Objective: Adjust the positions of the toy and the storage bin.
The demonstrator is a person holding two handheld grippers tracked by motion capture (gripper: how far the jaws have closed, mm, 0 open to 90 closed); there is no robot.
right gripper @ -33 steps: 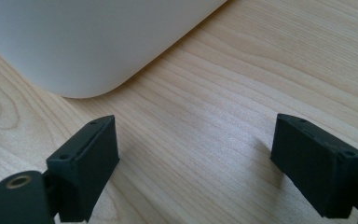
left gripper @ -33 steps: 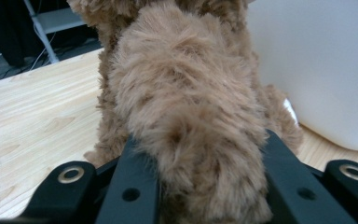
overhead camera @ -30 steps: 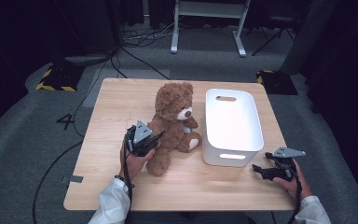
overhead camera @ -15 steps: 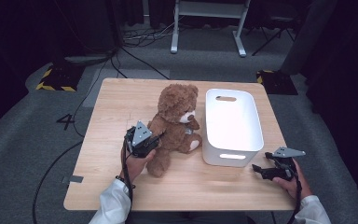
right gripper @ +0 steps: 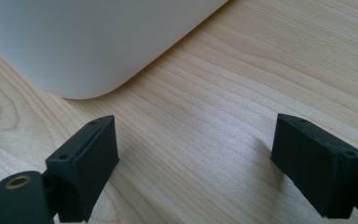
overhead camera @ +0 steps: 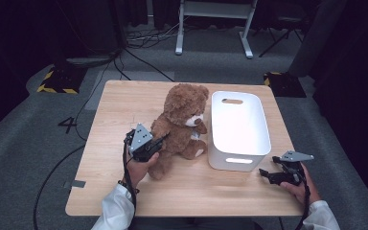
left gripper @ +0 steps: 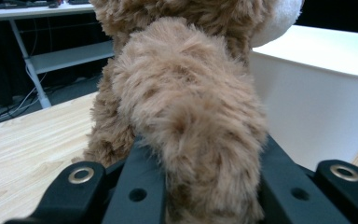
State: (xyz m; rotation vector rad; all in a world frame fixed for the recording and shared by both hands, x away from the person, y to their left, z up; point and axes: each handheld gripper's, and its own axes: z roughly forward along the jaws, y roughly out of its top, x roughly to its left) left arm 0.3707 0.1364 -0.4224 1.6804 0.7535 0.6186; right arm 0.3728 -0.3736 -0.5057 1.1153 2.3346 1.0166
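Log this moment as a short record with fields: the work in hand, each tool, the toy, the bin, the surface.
work: teddy bear gripped on the table, beside the bin
left tool: shut on the teddy bear's arm; fur bulges between its black jaws in the left gripper view
right tool: open, nothing between its jaws, low over the wood near the bin's corner
teddy bear: brown, sitting upright, left of the bin
white plastic bin: nothing inside, upright, slot handles at both ends
wooden table: light wood

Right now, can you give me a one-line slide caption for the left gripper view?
Left tool shut on the teddy bear's arm, white bin alongside on the wooden table.
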